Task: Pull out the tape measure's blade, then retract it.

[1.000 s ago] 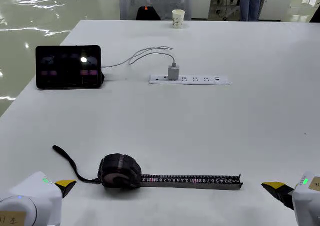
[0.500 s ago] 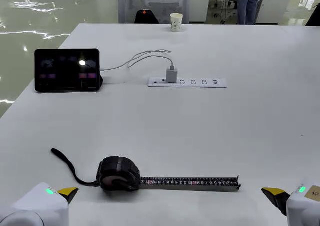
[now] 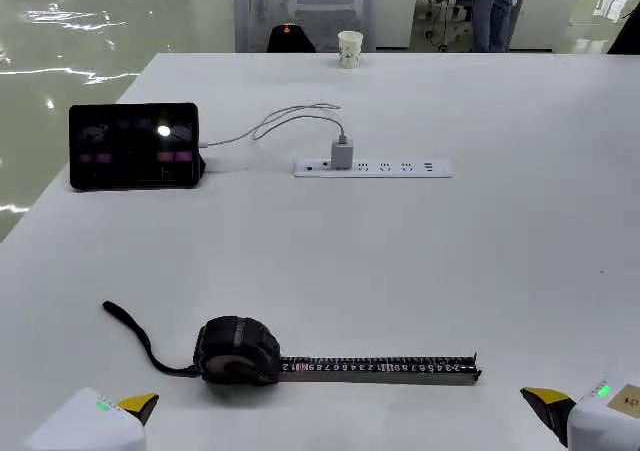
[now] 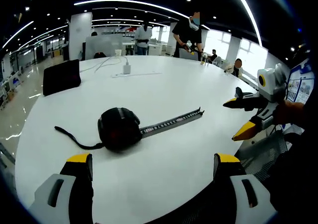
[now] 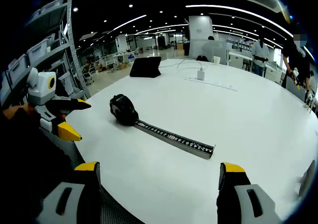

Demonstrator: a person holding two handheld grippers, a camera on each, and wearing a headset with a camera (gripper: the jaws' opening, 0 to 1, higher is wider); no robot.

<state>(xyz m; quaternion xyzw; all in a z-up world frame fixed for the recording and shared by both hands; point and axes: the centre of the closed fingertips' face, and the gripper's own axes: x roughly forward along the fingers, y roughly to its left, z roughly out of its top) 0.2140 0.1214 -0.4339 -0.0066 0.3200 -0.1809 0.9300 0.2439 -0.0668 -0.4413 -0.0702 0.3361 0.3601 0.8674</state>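
Tape measure (image 3: pixel 238 351) lies near desk (image 3: pixel 400 251) front edge, blade (image 3: pixel 380 368) drawn out flat toward the right. Left gripper (image 4: pixel 151 159) and right gripper (image 5: pixel 159 167): jaws spread wide, holding nothing, both apart from the tape measure.

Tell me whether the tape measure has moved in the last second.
No. The tape measure lies the same way from the power strip, blade equally far out; only the camera shifted.

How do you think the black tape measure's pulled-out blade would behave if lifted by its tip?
The thin numbered blade lies flat and straight, so it would probably sag when lifted. The rounded black case looks heavier and would likely stay put or pivot.
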